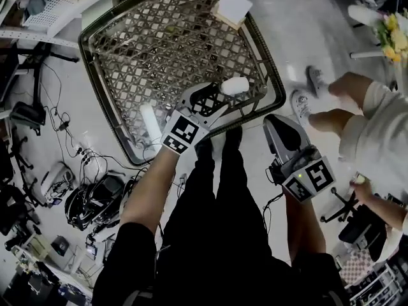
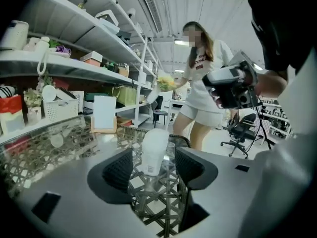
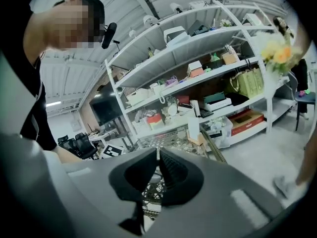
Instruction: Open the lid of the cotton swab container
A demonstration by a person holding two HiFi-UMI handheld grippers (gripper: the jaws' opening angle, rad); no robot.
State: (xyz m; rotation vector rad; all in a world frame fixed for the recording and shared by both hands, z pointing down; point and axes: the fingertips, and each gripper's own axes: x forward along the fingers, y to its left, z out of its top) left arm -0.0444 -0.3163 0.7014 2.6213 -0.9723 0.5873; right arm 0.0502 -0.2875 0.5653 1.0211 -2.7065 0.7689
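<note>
Where the cotton swab container (image 2: 154, 151) stands upright on the woven surface (image 1: 159, 43), toward its near right part, it sits between the jaws of your left hand-held gripper (image 2: 153, 168). Those jaws are spread wide, one pad on each side of the container and neither touching it. The container's body is plain white with a rounded top. No seam shows clearly, so you cannot tell where the lid begins or whether it is closed. A small label low on its side is too blurred to read. Something clear stands just behind it, half hidden.

Your right hand-held gripper (image 3: 158, 155) has its jaws pressed together with nothing between them. In the head view it hangs off the surface's near right edge, apart from the container.

A second white cylinder (image 1: 151, 123) is at the surface's near left, and you cannot tell whether it stands or lies. A pale box (image 1: 233, 6) rests at the far edge. To the right, a person (image 1: 357, 116) in light clothes is cut off by the frame.
</note>
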